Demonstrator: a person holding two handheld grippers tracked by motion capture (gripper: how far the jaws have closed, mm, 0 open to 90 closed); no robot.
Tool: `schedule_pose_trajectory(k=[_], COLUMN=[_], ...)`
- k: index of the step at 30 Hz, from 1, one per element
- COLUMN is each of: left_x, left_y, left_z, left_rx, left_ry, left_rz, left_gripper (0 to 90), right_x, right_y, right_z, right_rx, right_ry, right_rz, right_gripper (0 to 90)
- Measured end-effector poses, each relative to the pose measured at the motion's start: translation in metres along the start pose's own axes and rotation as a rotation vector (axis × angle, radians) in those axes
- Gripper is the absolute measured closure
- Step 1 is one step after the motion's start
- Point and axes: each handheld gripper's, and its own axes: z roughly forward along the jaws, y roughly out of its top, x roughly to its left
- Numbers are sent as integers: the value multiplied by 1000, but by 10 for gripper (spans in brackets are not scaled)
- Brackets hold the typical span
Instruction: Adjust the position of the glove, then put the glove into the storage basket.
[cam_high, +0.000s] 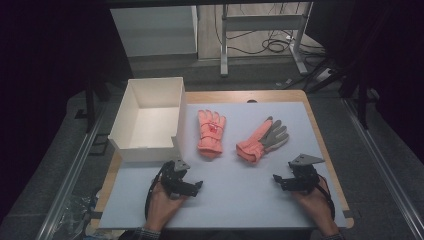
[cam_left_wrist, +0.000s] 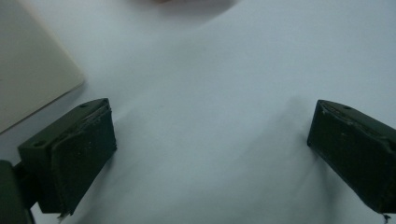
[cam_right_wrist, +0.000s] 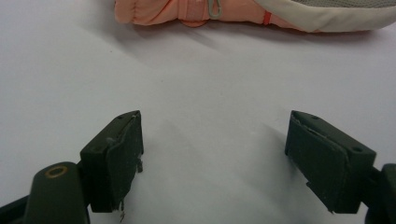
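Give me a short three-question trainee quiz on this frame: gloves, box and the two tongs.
1. True or false: the white box on the table's left already holds a glove.
2. Multiple choice: the glove lying grey palm up is nearer to which tongs? A) left tongs B) right tongs C) equally near both
3. Fill in: both tongs have their jaws ____ and grip nothing.

Key
1. False. The box is empty; both gloves lie on the table mat, the all-orange glove just right of the box.
2. B. The right gripper view shows its cuff straight ahead of the jaws.
3. Open, wide apart in both gripper views.
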Motion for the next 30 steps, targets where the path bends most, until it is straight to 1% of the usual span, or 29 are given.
schedule_pose_trajectory(k=[12,18,30], left_x=[0,0,0], left_y=[0,0,0], left_z=[0,0,0], left_rx=[-1,-1,3], left_ry=[0,1,1], left_rz=[1,1,5], left_gripper=[10,10,10], right_x=[0,0,0], right_y=[0,1,1], right_z=[0,0,-1], right_rx=[3,7,6], right_ry=[-1,-5,-5], right_rz=[0,3,5], right_gripper=[195,180,186])
